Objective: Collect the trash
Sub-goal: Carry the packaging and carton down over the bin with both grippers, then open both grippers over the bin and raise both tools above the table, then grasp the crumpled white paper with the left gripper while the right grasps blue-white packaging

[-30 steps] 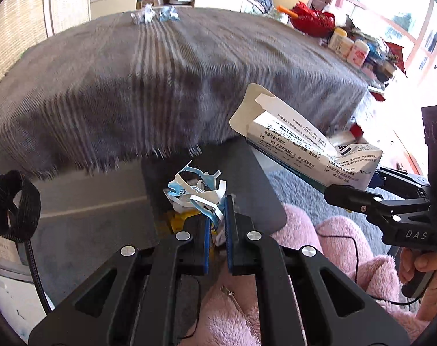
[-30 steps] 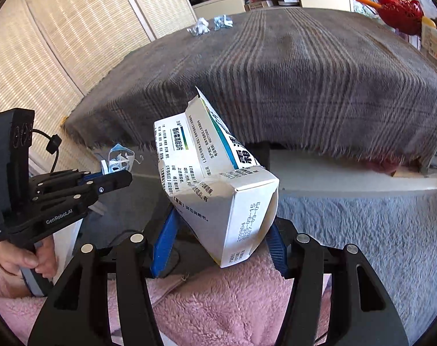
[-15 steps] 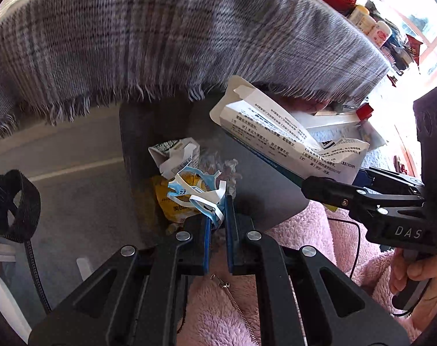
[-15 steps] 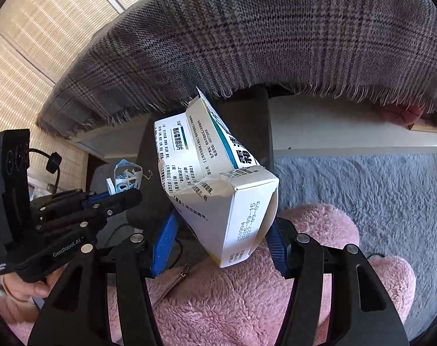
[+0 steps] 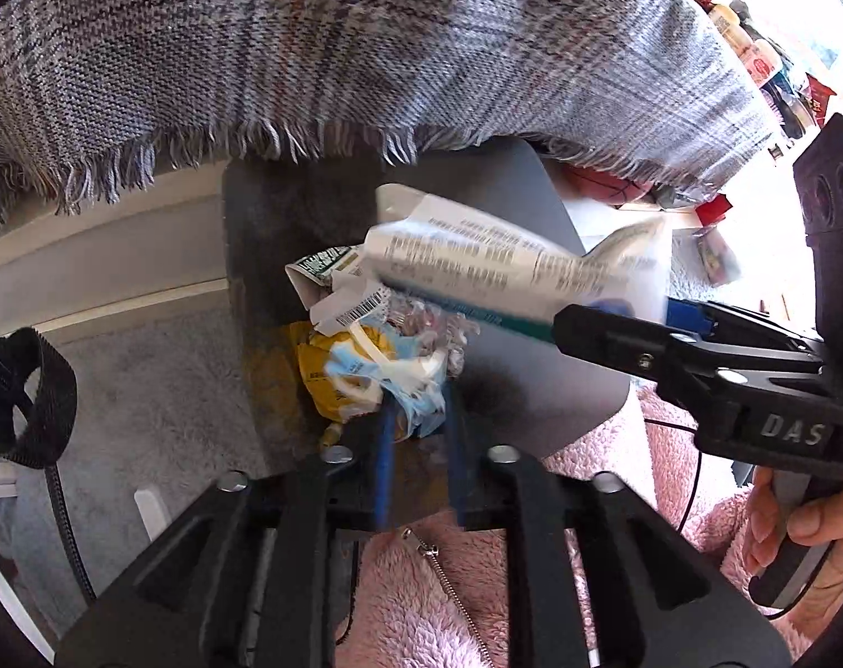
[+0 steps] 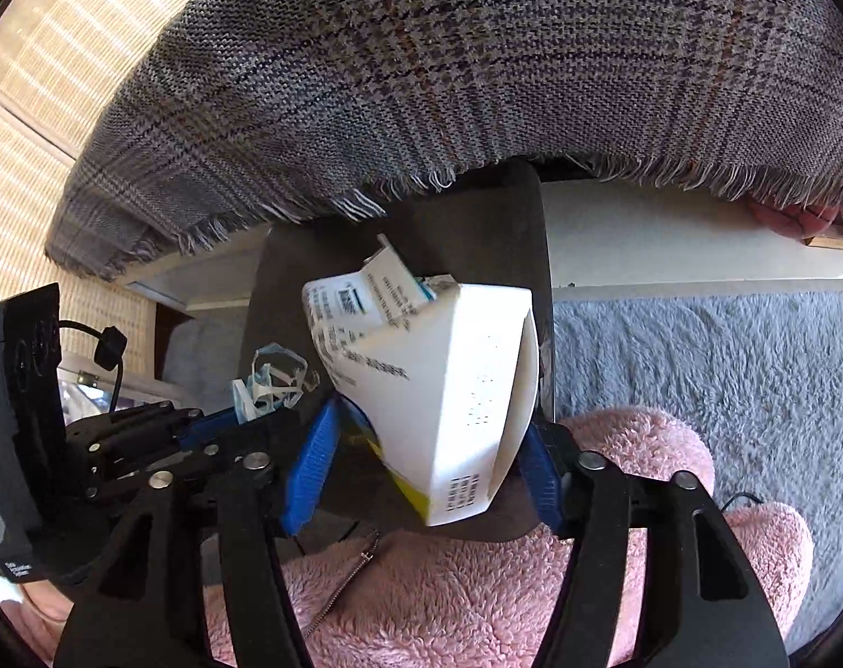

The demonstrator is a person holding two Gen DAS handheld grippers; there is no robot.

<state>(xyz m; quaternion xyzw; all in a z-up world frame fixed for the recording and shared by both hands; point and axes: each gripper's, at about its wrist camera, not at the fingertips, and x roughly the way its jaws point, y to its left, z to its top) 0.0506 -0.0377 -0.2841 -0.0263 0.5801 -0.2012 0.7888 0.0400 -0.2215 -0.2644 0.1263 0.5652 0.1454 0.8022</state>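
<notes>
My left gripper (image 5: 418,409) has parted slightly; the crumpled blue and white plastic scrap (image 5: 405,376) sits between its tips over the dark bin (image 5: 522,384). In the right wrist view the scrap (image 6: 271,381) sits at the left gripper's tips (image 6: 243,417). My right gripper (image 6: 430,445) is wide open around a white printed carton (image 6: 438,373), which is blurred and tilting down into the bin (image 6: 477,222). The carton (image 5: 494,273) also shows in the left wrist view, above the bin's trash: a yellow wrapper (image 5: 321,378) and a small carton (image 5: 327,273).
A grey plaid fringed cloth (image 5: 366,55) hangs over the table edge just above the bin. A pink fleece lap (image 6: 477,584) lies below both grippers. Grey carpet (image 6: 700,362) lies to the right. Bottles and red items (image 5: 755,55) stand at the far right.
Both grippers have dropped lower over the bin. The right gripper's jaws have widened and the carton is slipping down. The left gripper's jaws have parted around the scrap.
</notes>
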